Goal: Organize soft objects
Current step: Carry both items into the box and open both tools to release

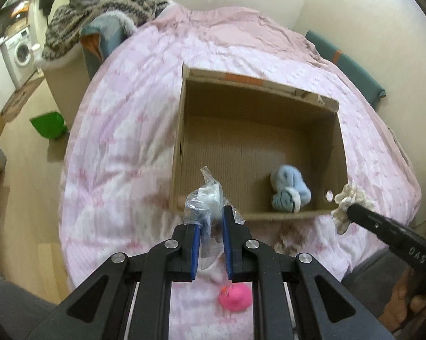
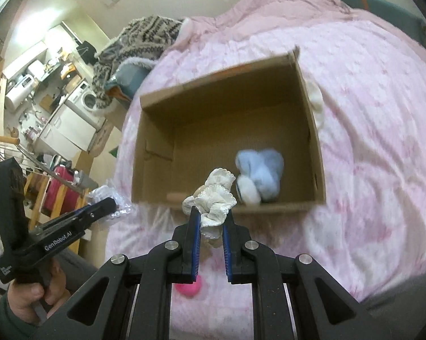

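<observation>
Underneath everything lies one bed, its rumpled pink quilt [image 1: 122, 130] printed with pale white patches and soft to the eye. On the quilt stands a single cardboard box [image 1: 181, 130], open-topped and rectangular, its corrugated brown walls upright and a strip of orange tape along the far rim. Inside, against the near right corner of the floor, rests one fluffy pale-blue plush toy [image 1: 289, 188] with a rounded white part facing the near wall.

Two grippers are in view, both black-framed with blue pads. The left gripper [image 1: 216, 215] is pinched narrow on a crinkled clear plastic bag [image 1: 203, 201] with something whitish-blue inside; the bag hangs at the box's near left corner. The right gripper [image 2: 211, 216] is likewise clamped tight on a small cream cloth piece with scalloped lace edging [image 2: 217, 201], bunched and ruffled, held just before the box's near wall.

Smallest of all, one smooth, rounded hot-pink toy [image 1: 235, 297] sits on the quilt close below the grippers; its exact shape is partly hidden by the frames.
</observation>
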Action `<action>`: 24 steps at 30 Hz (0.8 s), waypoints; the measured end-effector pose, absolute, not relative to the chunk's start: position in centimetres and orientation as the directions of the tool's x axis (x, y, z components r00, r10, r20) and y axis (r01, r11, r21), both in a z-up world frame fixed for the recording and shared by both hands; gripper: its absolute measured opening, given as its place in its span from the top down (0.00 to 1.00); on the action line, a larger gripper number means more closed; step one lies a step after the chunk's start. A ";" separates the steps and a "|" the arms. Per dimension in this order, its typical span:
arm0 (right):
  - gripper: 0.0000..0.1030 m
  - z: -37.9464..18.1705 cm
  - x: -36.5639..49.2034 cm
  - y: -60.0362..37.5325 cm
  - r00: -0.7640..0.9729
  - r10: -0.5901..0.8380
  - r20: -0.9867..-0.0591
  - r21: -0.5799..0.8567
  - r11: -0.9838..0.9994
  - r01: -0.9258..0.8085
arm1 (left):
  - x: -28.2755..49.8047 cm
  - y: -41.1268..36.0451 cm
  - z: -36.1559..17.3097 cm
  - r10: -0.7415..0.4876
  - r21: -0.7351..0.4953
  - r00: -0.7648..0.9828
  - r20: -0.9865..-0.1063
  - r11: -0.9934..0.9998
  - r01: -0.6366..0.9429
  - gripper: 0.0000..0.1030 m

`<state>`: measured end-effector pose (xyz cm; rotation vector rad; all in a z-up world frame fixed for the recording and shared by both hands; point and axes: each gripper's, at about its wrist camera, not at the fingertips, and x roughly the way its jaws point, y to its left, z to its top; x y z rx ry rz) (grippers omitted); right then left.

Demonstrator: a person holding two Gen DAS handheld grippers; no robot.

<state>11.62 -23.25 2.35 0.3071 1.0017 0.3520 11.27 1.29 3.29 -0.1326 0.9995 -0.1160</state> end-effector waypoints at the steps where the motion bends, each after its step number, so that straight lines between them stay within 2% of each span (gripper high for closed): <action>1: 0.85 2.8 12.1 -23.2 0.500 0.426 -0.754 0.405 0.901 -0.156 | 11.7 1.3 3.5 -0.155 -0.159 0.542 -0.826 0.986 0.040 0.88; 10: 0.85 3.9 16.5 -22.3 0.548 0.423 -0.722 0.370 0.905 -0.212 | 16.3 0.8 3.3 -0.117 -0.104 0.573 -0.811 0.993 0.057 0.88; 19: 0.85 -0.9 19.0 -23.4 0.506 0.381 -0.774 0.387 0.917 -0.098 | 18.2 -0.1 -0.7 -0.129 -0.111 0.554 -0.823 0.992 0.066 0.88; 24: 0.85 -1.9 19.1 -23.3 0.500 0.369 -0.784 0.371 0.923 -0.101 | 18.7 0.6 -2.0 -0.113 -0.117 0.540 -0.834 0.993 0.028 0.88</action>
